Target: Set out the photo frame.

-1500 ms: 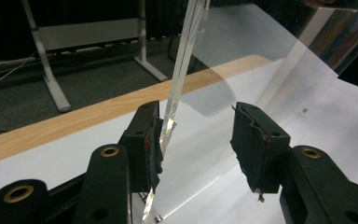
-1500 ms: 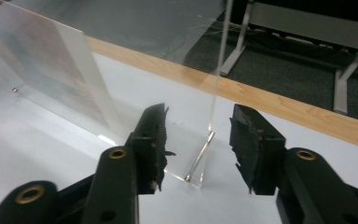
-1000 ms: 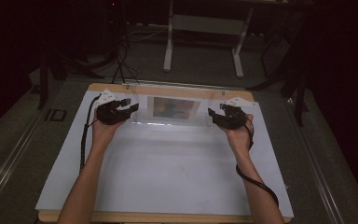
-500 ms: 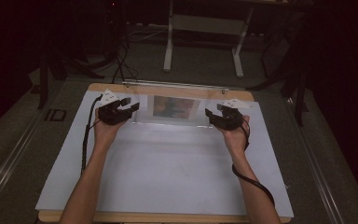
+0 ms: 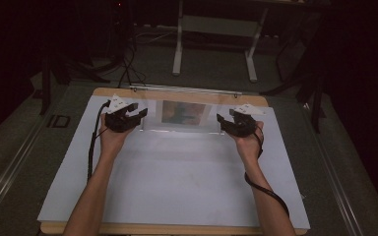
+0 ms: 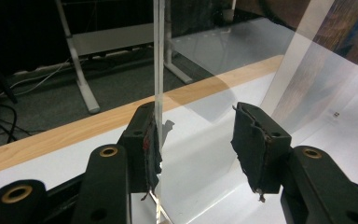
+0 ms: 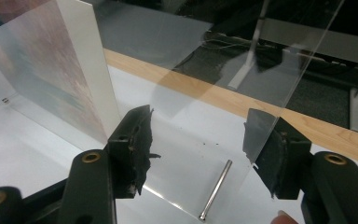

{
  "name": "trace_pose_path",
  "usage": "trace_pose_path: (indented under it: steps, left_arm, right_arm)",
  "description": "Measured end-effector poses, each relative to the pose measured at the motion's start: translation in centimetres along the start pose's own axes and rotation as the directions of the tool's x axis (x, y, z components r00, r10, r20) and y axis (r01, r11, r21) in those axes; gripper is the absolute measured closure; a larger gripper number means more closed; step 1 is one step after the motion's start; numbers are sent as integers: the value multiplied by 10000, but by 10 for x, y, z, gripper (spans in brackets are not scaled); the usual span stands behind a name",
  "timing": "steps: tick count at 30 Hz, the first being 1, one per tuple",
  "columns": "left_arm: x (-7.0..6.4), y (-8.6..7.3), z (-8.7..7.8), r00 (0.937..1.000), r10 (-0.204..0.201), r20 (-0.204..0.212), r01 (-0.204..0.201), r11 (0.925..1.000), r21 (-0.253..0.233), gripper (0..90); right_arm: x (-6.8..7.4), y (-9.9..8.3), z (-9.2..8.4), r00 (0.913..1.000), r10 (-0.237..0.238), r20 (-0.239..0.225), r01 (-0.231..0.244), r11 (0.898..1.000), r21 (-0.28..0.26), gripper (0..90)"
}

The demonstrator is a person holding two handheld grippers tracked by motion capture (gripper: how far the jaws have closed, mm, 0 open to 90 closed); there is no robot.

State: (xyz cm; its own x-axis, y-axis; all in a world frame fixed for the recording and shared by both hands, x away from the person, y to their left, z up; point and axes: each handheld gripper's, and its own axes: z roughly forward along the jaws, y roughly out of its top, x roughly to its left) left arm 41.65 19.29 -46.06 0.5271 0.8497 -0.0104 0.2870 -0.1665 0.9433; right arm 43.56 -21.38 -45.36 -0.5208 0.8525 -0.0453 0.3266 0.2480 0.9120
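We work at a wooden bench (image 5: 256, 101) covered by a large white sheet (image 5: 177, 182) that leaves only its edges bare. Toward the far side of the sheet stands a clear acrylic panel (image 5: 182, 129), long and upright, stretching between our two hands. Behind it sits a printed picture (image 5: 183, 111) with a white border, leaning close to the panel; in the right gripper view it rises at the left (image 7: 51, 70).

Our left gripper (image 5: 137, 116) is at the panel's left end. In the left gripper view the panel's edge (image 6: 158, 70) runs upright just beside one pad, touching it or nearly so, while the other pad stands well clear; the jaws are spread and press on nothing.

Our right gripper (image 5: 223, 121) is at the panel's right end. In the right gripper view its jaws are wide apart, the panel's edge (image 7: 303, 65) running past the front of the right-hand pad; we cannot tell whether they touch.

A thin metal pin (image 7: 215, 189) lies on the sheet between those jaws.
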Motion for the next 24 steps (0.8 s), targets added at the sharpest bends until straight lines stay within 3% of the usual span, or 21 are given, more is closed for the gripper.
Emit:
trace_pose_path:
  steps: [11, 16, 24]
  left_arm:
    - [-5, 0, -10, 9982, -589, 83, 587, 9982, 144, 539]
    - [-8, -1, -19, 9935, -1108, 248, 1100, 9934, 330, 544]
    - [-14, -2, -33, 9897, -1406, 273, 1391, 9889, 522, 545]
  right_arm:
    - [-1, 1, -8, 9982, 472, -366, -470, 9989, 62, 413]
    - [5, 3, -19, 9962, 749, -438, -740, 9970, 216, 413]
    - [14, 1, -30, 9939, 982, -492, -959, 9943, 472, 412]
